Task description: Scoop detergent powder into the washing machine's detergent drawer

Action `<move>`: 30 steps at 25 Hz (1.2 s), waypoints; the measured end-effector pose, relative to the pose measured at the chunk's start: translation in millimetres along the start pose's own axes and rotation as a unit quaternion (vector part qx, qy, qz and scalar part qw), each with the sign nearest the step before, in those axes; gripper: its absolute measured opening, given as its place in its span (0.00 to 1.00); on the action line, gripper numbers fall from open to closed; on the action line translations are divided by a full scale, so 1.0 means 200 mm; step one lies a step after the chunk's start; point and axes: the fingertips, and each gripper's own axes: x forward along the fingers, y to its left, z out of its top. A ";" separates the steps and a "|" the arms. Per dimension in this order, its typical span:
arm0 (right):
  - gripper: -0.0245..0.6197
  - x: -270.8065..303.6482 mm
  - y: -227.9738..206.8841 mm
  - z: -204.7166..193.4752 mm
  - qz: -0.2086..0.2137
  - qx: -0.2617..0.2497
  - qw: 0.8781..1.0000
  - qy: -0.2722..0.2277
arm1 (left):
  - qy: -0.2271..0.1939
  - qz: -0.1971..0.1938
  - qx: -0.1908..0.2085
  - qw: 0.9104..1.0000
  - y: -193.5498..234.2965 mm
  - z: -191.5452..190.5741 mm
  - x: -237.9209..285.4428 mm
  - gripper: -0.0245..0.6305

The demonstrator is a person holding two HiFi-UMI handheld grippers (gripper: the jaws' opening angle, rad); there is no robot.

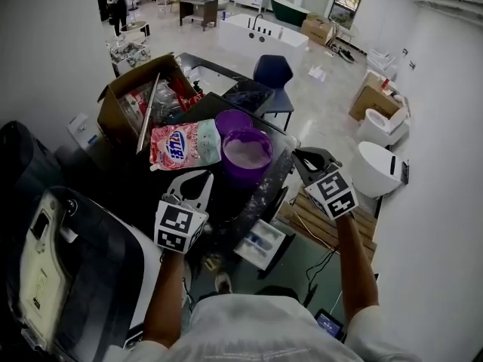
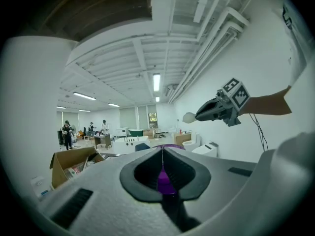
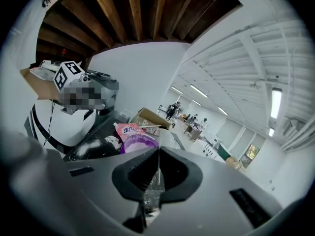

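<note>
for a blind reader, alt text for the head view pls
A person holds two grippers by a dark table: the left gripper near a purple tub of white powder, the right gripper beside it. A pink bag lies left of the tub.

Head view steeply down; gripper views low, level; all share purple tub

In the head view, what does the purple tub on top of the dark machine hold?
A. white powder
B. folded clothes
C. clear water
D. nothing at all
A: inside the rim of the purple tub there is a pale heap of white powder, and the pink detergent bag lies just beside it.
</note>
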 end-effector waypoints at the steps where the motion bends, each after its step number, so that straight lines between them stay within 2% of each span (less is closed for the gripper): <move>1: 0.05 0.08 0.00 0.00 0.009 -0.002 1.000 0.005 | 0.001 0.001 -0.003 1.000 0.03 -0.01 0.02 0.05; 4: 0.05 0.28 0.01 -0.02 0.043 -0.007 0.999 0.028 | 0.005 0.007 -0.009 1.000 0.10 -0.02 0.06 0.05; 8: 0.05 0.52 0.08 -0.08 0.104 -0.037 0.992 0.064 | 0.015 0.017 -0.014 1.000 0.16 -0.05 0.11 0.05; 15: 0.05 0.78 0.18 -0.17 0.183 -0.112 0.972 0.098 | 0.040 0.044 -0.026 0.998 0.19 -0.12 0.18 0.05; 18: 0.05 0.83 0.22 -0.20 0.210 -0.153 0.958 0.119 | 0.048 0.056 -0.029 0.997 0.19 -0.14 0.19 0.05; 23: 0.05 0.92 0.27 -0.23 0.238 -0.211 0.937 0.144 | 0.058 0.073 -0.036 0.995 0.18 -0.16 0.19 0.05; 30: 0.05 1.00 0.29 -0.29 0.248 -0.286 0.907 0.183 | 0.064 0.092 -0.041 0.993 0.19 -0.17 0.18 0.05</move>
